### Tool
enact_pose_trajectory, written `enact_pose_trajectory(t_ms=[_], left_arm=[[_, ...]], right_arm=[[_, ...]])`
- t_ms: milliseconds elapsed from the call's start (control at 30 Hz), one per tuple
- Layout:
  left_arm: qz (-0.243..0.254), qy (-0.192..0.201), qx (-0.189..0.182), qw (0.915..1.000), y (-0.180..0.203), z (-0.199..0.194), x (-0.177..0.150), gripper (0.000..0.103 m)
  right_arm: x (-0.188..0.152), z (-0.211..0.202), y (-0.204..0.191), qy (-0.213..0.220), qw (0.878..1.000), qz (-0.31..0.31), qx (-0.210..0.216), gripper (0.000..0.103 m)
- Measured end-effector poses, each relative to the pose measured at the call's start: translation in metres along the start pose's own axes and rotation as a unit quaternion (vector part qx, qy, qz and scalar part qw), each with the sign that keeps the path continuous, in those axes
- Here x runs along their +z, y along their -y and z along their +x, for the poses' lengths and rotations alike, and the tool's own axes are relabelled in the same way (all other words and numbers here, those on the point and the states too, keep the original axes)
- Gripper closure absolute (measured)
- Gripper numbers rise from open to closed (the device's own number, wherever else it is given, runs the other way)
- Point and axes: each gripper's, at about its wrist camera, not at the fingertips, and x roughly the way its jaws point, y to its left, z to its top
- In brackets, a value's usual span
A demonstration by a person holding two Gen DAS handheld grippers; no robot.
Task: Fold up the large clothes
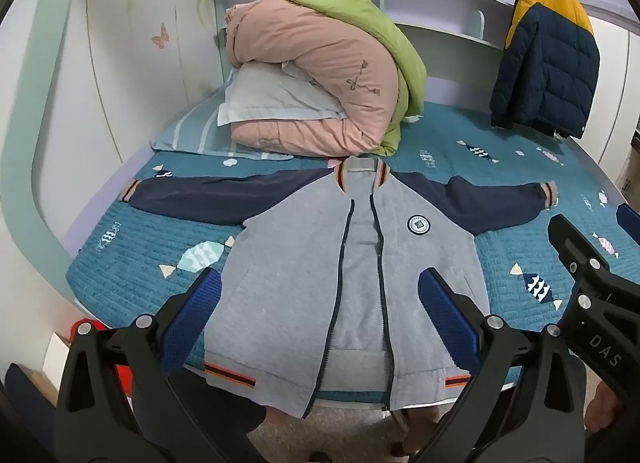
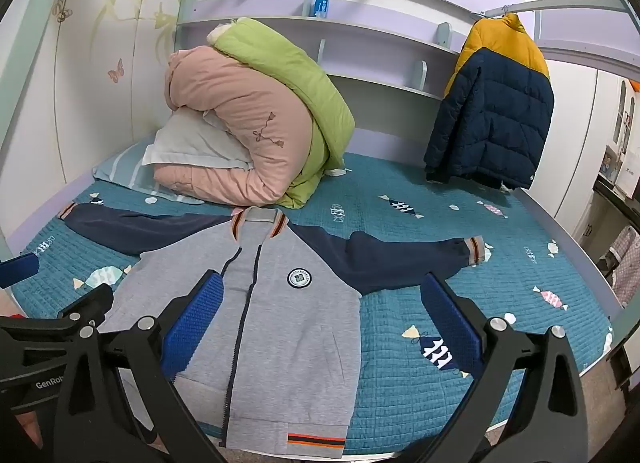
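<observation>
Left gripper point(image 1: 320, 303) spread wide, apparently above jacket point(image 1: 288, 263); unfolded on bed point(image 1: 120, 263)

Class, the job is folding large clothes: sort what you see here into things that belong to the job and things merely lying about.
Belongs to the job:
grey zip jacket with navy sleeves, spread flat
left gripper, open
right gripper, open

Lying about:
pink quilt
green quilt
white pillow
hanging navy-and-yellow puffer jacket
teal fish-patterned bedspread

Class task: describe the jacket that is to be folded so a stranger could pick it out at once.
Start at the teal quilted bed. The jacket lies flat near its front edge, sleeves spread, zip open. Unlike the hanging puffer coat, it is grey with navy sleeves and a round chest badge.
</observation>
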Motion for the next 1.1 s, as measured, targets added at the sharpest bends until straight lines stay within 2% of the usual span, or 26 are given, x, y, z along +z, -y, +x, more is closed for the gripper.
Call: enact_pose_trajectory(t_ms=[633, 900, 1100], left_arm=[[0.003, -0.002, -0.008, 1.0000, 0.0009, -0.0014, 0.0009, 0.005], [-0.005, -0.018, -0.024, 0.9995, 0.0005, -0.0004, 0.0000, 0.005], [0.000, -0.018, -0.021, 0.9996, -0.0010, -0.0001, 0.0019, 0.005]], right_arm=[[0.0003, 0.0007, 0.0001, -0.002, 1.000, 0.000, 0.000, 0.007], [0.0002, 0.0005, 0.0000, -0.002, 1.000, 0.000, 0.000, 0.007], [0.0004, 0.0006, 0.0004, -0.002, 1.000, 0.001, 0.000, 0.007]])
